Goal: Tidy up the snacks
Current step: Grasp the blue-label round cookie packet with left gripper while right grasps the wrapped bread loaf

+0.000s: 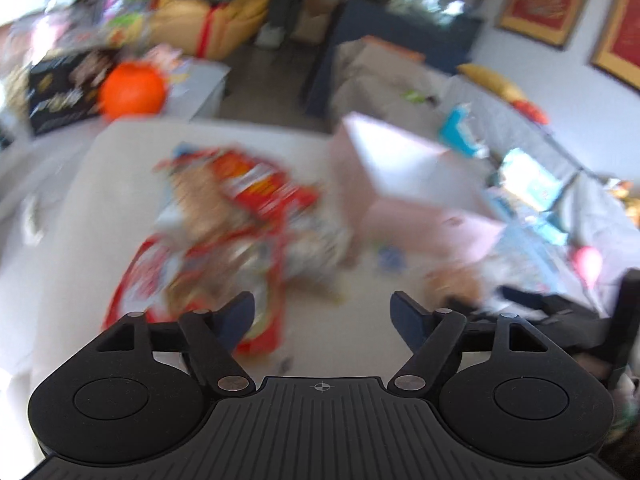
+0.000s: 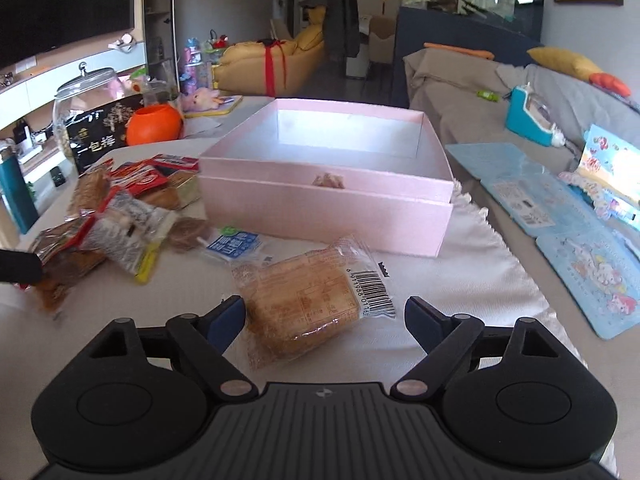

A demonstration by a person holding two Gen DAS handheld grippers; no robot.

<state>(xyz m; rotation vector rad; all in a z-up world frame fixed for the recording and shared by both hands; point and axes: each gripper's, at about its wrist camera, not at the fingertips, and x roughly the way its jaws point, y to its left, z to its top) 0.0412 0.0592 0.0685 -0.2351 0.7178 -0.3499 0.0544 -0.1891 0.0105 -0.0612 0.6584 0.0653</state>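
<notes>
A pink open box [image 2: 328, 200] stands on the white table, its inside bare. A clear-wrapped brown cake [image 2: 304, 304] lies just in front of my right gripper [image 2: 325, 318], which is open with the cake between its fingertips. A pile of snack packets [image 2: 120, 216] lies left of the box. The left wrist view is blurred: my left gripper [image 1: 322, 316] is open and empty above the table, with the red and brown snack pile [image 1: 224, 232] ahead on its left and the pink box [image 1: 400, 184] ahead on its right.
An orange round pot [image 2: 154, 124], a black printed box [image 2: 100, 132] and a glass jar [image 2: 86, 92] stand at the table's far left. A grey sofa [image 2: 480, 120] with blue toys and cards [image 2: 580, 248] runs along the right.
</notes>
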